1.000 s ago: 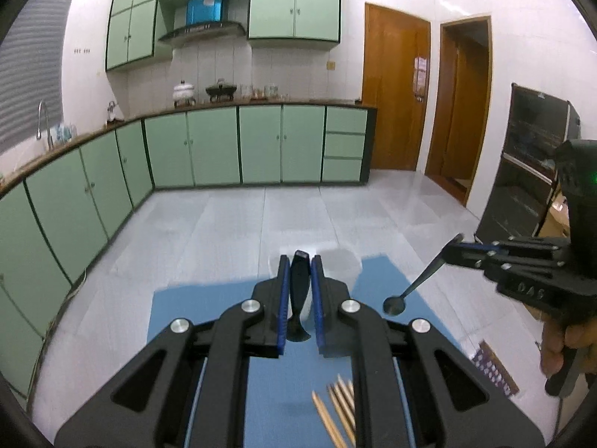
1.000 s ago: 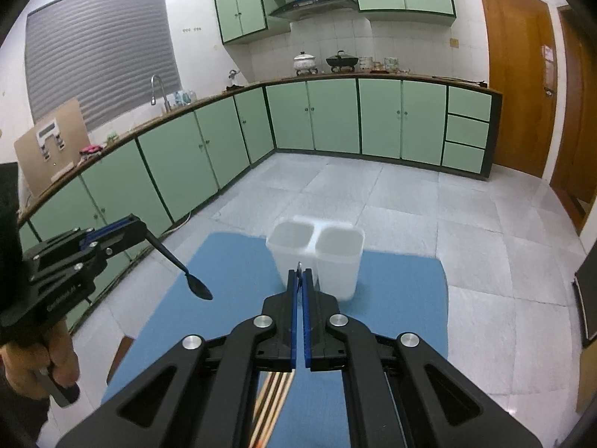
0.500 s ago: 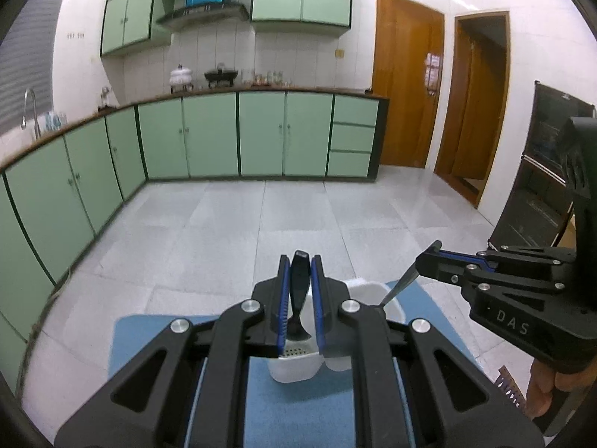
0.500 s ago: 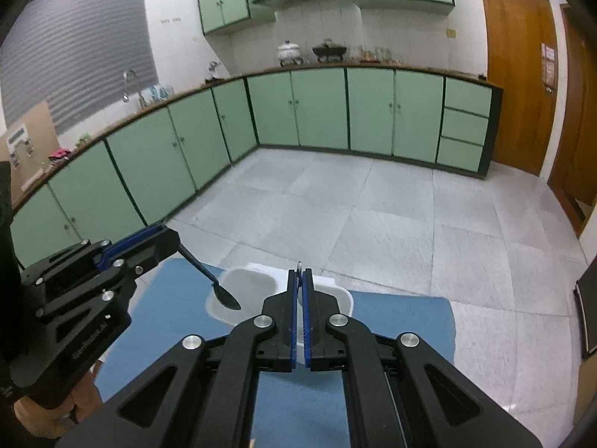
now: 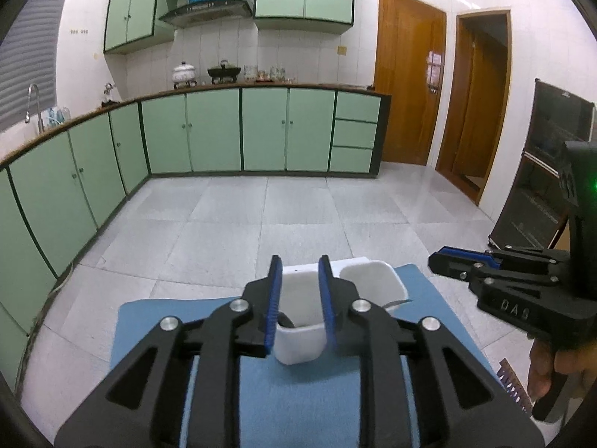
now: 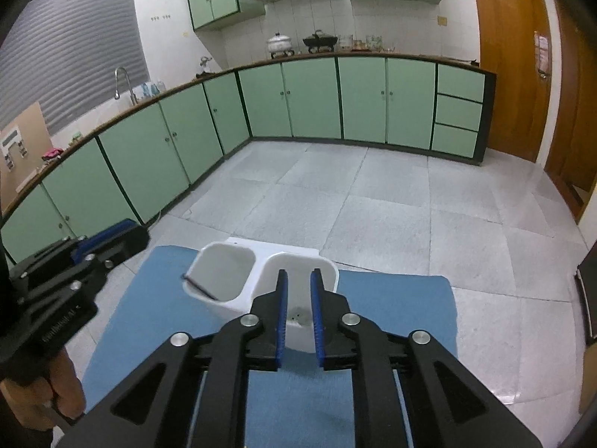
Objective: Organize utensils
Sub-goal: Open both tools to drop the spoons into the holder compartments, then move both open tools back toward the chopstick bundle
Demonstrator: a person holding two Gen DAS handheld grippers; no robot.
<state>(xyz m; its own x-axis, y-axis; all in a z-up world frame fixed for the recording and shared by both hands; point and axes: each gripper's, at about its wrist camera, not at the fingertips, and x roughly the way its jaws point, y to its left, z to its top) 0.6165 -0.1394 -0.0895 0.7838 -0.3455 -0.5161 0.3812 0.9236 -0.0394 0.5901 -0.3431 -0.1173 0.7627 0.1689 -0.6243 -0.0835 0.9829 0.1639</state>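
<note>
A white two-compartment utensil holder [image 5: 298, 347] [image 6: 238, 306] stands on a blue mat [image 5: 298, 403] [image 6: 391, 298]. My left gripper [image 5: 298, 268] is open and empty just above the holder's left compartment; a dark spoon [image 5: 285, 321] [image 6: 197, 286] rests inside it, its handle leaning on the rim. My right gripper [image 6: 297, 280] is open and empty above the right compartment [image 6: 298, 268]. A thin handle tip [image 5: 399, 302] shows at that compartment's rim in the left wrist view.
The mat lies on a table above a grey tiled kitchen floor. Green cabinets [image 5: 224, 130] line the far walls. A dark oven cabinet [image 5: 541, 194] stands at the right. Each gripper's body shows in the other's view [image 5: 515, 291] [image 6: 56, 291].
Both grippers have opened over the holder and let go of their utensils. The left one's dark spoon now lies in the left compartment. Both have moved closer to the holder.
</note>
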